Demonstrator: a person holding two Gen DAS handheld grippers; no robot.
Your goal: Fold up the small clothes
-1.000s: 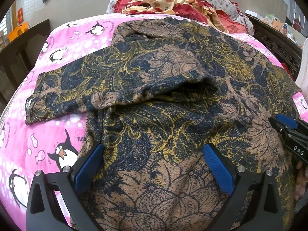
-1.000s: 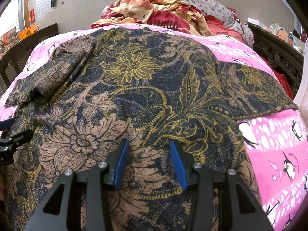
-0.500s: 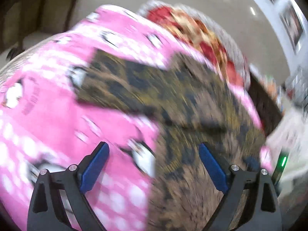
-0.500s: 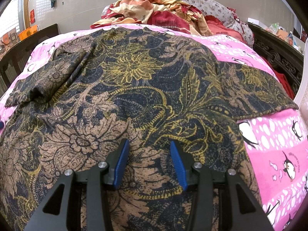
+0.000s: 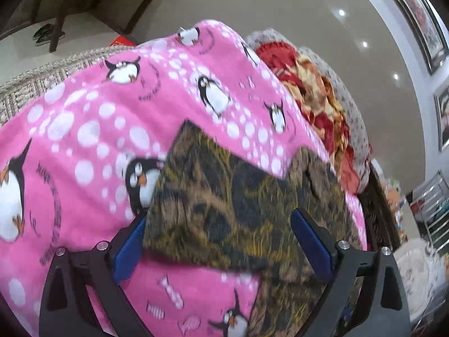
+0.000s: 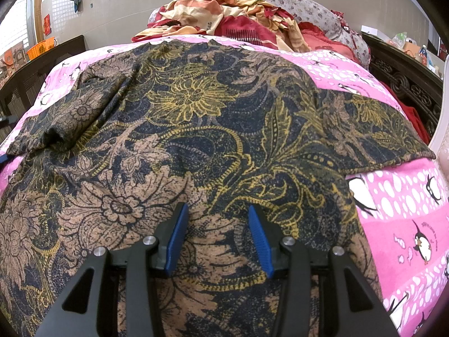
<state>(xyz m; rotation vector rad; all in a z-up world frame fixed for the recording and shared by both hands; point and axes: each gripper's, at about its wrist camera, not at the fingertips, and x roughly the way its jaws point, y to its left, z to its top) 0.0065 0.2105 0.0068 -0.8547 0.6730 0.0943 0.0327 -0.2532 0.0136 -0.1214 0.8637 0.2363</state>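
A dark floral top (image 6: 196, 112) in navy, brown and yellow lies spread flat on a pink penguin blanket (image 6: 407, 210). My right gripper (image 6: 217, 207) hovers over its lower middle, fingers partly apart, and nothing is pinched between them. One sleeve (image 6: 378, 129) stretches out to the right. The other sleeve (image 5: 213, 196) appears in the tilted, slightly blurred left wrist view, its cuff end pointing away. My left gripper (image 5: 219, 216) stands wide open over this sleeve. Its blue pads (image 5: 308, 241) flank the cloth without pressing on it.
A heap of red and cream bedding (image 6: 238, 22) and a flowered pillow (image 6: 280, 2) lie at the far end of the bed. Dark carved wood (image 6: 407, 84) runs along the right side. Bare pink blanket (image 5: 112, 140) lies left of the sleeve, with floor beyond the bed edge.
My left gripper has swung left from the top's body to its sleeve and rolled, so its view now tilts. It has left the right wrist view. The right gripper has not moved.
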